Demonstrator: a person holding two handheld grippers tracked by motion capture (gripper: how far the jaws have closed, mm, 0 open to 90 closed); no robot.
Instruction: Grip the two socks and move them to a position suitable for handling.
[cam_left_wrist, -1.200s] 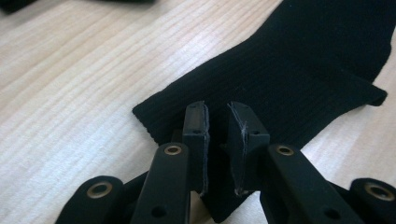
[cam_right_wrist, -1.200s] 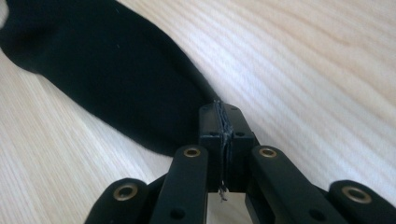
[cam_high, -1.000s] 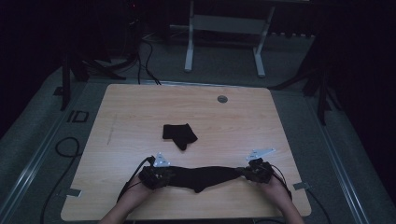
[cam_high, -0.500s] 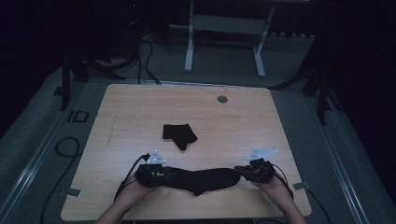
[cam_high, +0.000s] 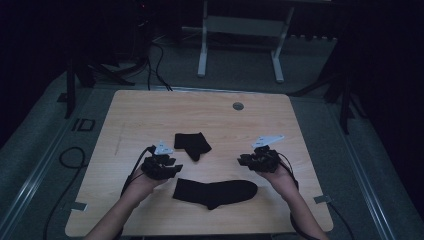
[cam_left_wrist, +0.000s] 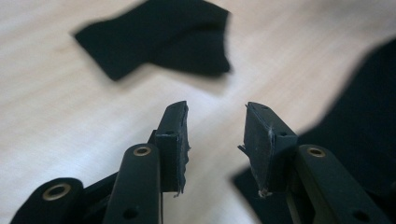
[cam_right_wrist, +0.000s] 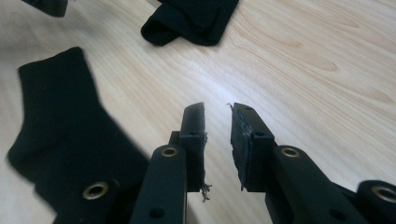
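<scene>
Lying flat: long black fabric sock, released on pale wooden table.
Left gripper: jaws parted, nothing held.
Right gripper: jaws parted, nothing held.

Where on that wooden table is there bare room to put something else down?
The far half of the light wooden table beyond the folded black sock is bare, apart from a small grey round grommet. The near middle is crowded by the flat black sock.

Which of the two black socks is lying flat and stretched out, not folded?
The near sock, lying between the two grippers at the table's front edge. The other sock, farther back toward the middle, is folded into a small bundle.
</scene>
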